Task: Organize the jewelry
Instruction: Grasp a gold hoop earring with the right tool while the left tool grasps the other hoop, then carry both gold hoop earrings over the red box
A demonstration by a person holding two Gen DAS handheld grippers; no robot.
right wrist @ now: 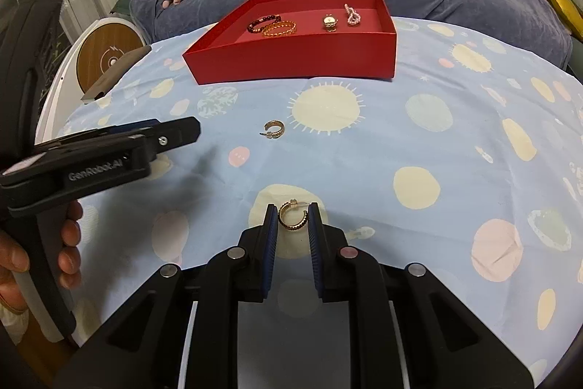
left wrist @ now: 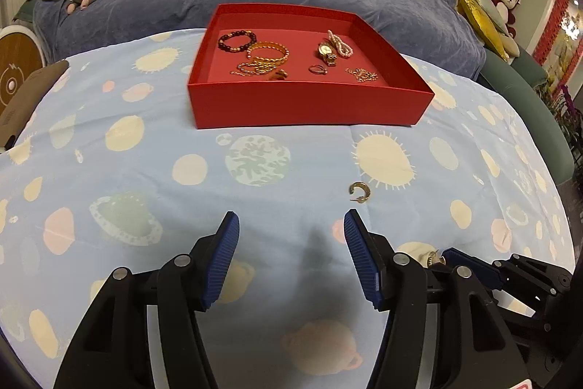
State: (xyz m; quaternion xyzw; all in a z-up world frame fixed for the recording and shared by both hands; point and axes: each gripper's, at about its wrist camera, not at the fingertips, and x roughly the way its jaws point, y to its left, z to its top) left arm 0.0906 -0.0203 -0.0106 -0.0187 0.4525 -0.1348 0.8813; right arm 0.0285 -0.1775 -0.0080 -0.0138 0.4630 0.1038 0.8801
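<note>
The right gripper [right wrist: 291, 219] has its blue ribbed pads closed in around a small gold C-shaped hoop earring [right wrist: 290, 215] with a beaded edge and a thin post, on the pale blue planet-print cloth [right wrist: 419, 141]. The left gripper [left wrist: 291, 225] hovers with jaws wide apart. A matching second gold hoop earring [left wrist: 359, 191] lies just ahead. Beyond, the shallow red cardboard tray [left wrist: 309, 106] holds bracelets, chains, a watch.

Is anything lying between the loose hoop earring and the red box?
No. In the right wrist view only bare patterned cloth separates the hoop earring from the red box.
</note>
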